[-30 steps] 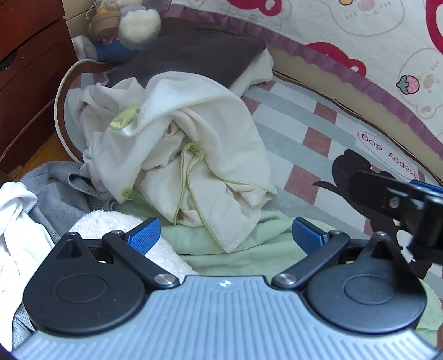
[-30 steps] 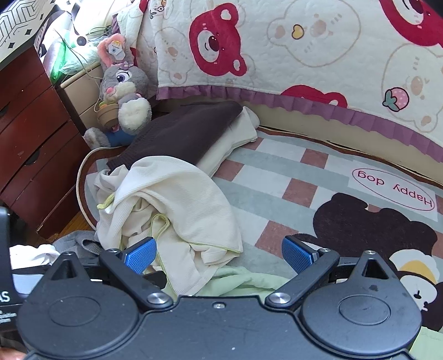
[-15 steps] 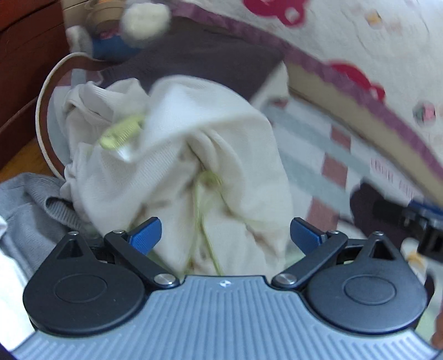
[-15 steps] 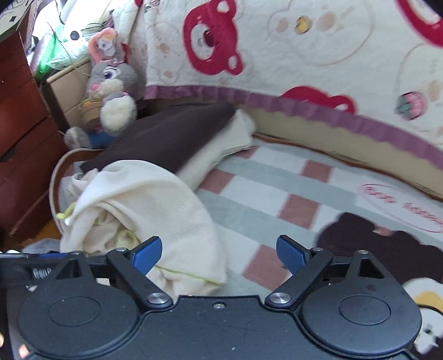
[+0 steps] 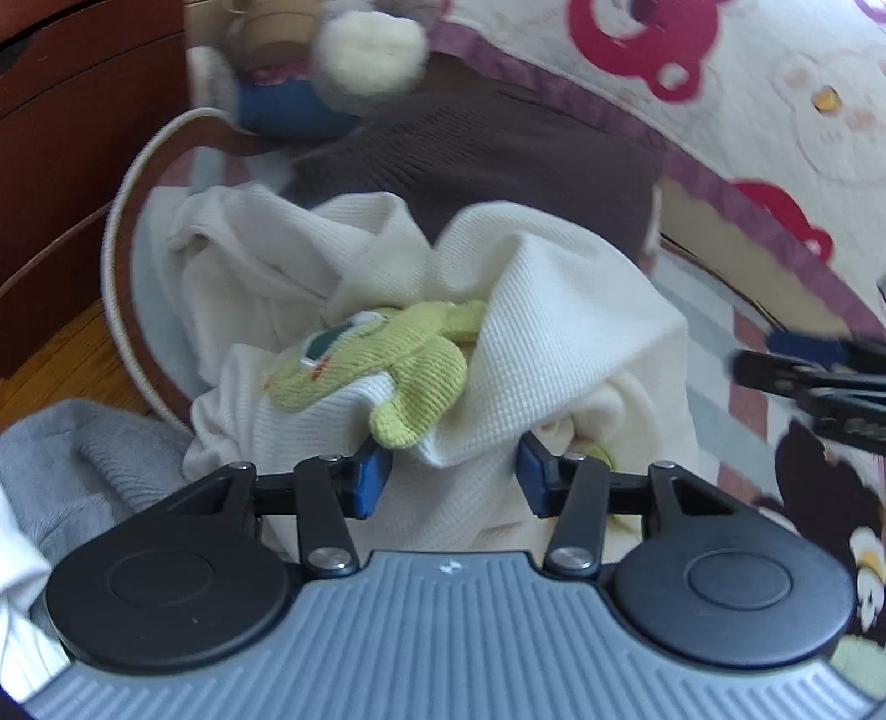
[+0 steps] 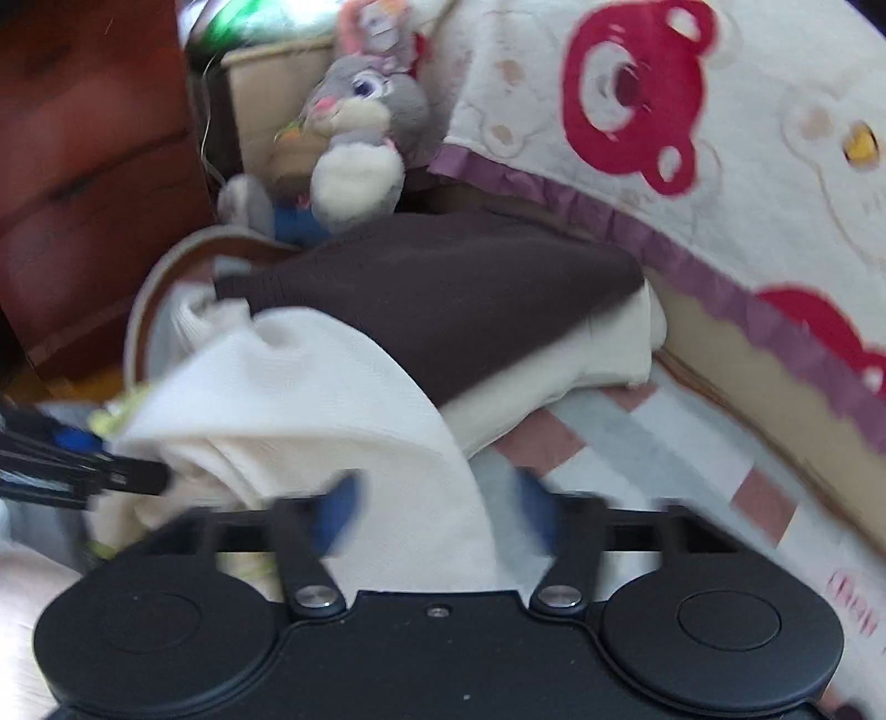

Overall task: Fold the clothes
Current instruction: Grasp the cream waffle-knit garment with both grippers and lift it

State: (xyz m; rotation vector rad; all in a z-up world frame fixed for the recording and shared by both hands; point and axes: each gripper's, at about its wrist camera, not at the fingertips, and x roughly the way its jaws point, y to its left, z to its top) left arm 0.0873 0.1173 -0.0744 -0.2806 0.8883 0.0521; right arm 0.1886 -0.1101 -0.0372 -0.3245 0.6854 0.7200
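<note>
One cream garment (image 5: pixel 559 310), crumpled at the checked mat's (image 6: pixel 653 465) left end. Left gripper (image 5: pixel 451 473): jaws closing, cream fabric between. Right gripper (image 6: pixel 437 512): blurred, state undeterminable. One brown folded garment (image 6: pixel 443 299) and one plush rabbit (image 6: pixel 360 138) behind.

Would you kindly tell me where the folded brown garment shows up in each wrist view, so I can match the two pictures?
Left wrist: the brown garment lies at upper centre, behind the crumpled cream garment.
Right wrist: the brown garment fills the centre, stacked on a folded cream piece.
Shared landmark: the plush rabbit just beyond it, blurred at the top in the left view.
</note>
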